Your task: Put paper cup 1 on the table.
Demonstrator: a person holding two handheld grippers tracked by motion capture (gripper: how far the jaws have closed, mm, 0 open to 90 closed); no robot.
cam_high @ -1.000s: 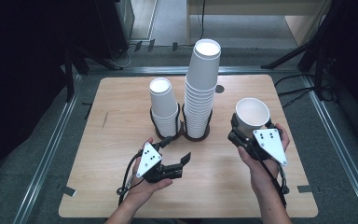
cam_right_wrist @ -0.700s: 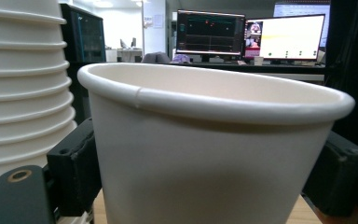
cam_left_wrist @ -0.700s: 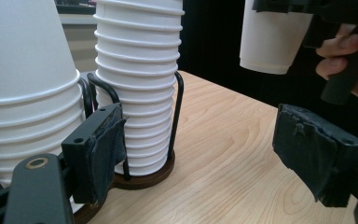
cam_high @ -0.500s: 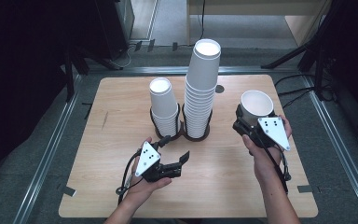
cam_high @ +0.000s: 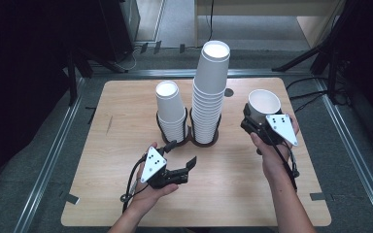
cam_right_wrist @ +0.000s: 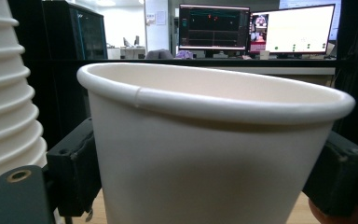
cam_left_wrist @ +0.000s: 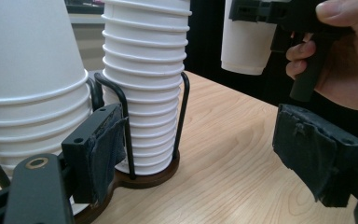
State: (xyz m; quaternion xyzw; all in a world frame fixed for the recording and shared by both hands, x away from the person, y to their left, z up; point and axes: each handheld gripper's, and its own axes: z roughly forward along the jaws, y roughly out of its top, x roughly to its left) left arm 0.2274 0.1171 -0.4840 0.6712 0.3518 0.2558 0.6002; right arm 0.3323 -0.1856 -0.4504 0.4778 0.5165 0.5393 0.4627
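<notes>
— What changed?
— Since a second ago my right claw (cam_high: pixel 255 115) has carried the paper cup (cam_high: pixel 263 102) forward and a bit toward the tall stack (cam_high: pixel 209 92); the left claw (cam_high: pixel 181 159) hasn't budged.
— Grip?
— Right jaws pinch the upright cup's wall, mouth up. Left jaws are spread, nothing between them.
— Where's the stack?
— Just left of my right claw, well above the cup's rim. Beyond it stands the short stack (cam_high: pixel 171 109), then the wooden table (cam_high: pixel 233 184), dim room around.

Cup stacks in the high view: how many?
2. The short stack stands left in the wire holder, the tall stack right beside it. A single cup sits apart in the right hand-held gripper.
</notes>
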